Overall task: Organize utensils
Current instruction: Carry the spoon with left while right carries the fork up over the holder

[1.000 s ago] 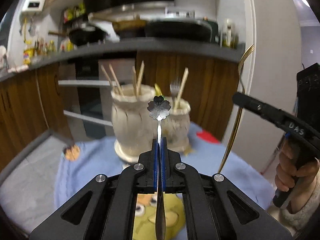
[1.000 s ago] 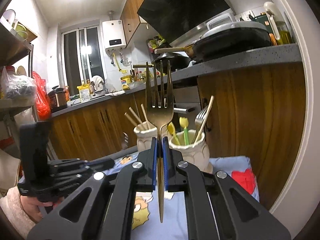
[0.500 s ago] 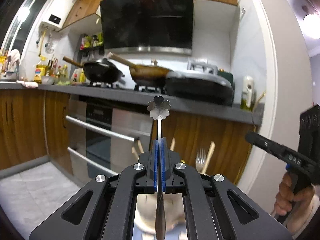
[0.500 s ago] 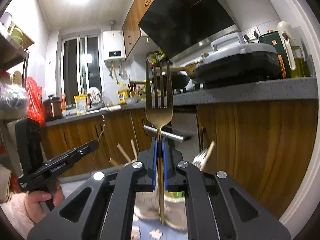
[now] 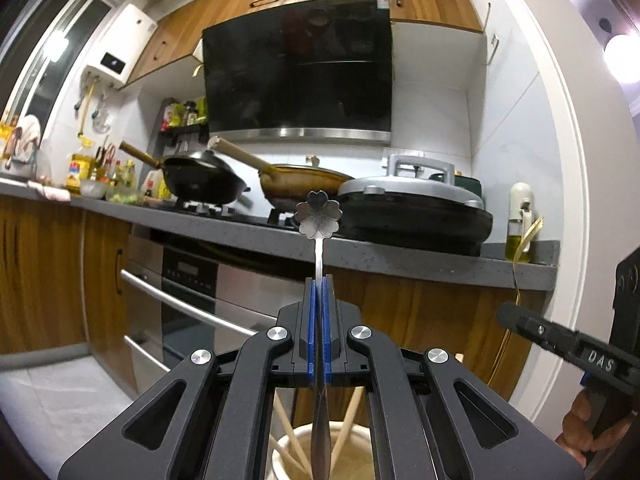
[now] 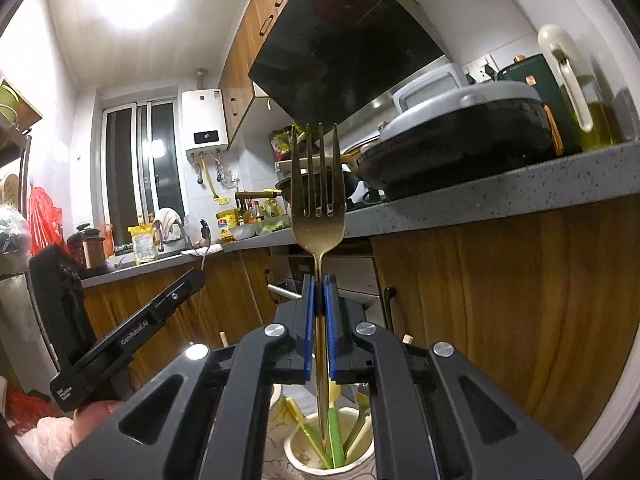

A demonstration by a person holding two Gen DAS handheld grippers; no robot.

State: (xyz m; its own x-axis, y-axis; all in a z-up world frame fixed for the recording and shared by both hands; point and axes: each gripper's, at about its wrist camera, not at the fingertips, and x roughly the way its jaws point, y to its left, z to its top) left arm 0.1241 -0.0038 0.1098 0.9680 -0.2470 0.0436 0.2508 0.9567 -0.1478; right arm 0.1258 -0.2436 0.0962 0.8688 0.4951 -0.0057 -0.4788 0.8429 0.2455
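Note:
My left gripper (image 5: 319, 280) is shut on a silver utensil with a flower-shaped end (image 5: 319, 216), held upright. Its lower end hangs over a cream holder (image 5: 288, 452) with wooden chopsticks (image 5: 348, 424) in it. My right gripper (image 6: 319, 280) is shut on a gold fork (image 6: 318, 200), tines up. Its handle tip hangs over a second cream holder (image 6: 296, 448) with green and yellow-handled utensils (image 6: 334, 432). The right gripper also shows at the right edge of the left wrist view (image 5: 560, 336); the left gripper's body shows at the left of the right wrist view (image 6: 120, 336).
A grey counter (image 5: 400, 256) runs across behind, carrying a black wok (image 5: 204, 180), a brown pan (image 5: 304, 184) and a lidded griddle (image 5: 412, 208). A steel oven (image 5: 192, 300) sits under it. A white wall corner (image 5: 560, 160) stands to the right.
Both grippers have risen and tilted upward; the holders have dropped from mid-view to the bottom edge, now directly beneath the held utensils. Both grips are unchanged.

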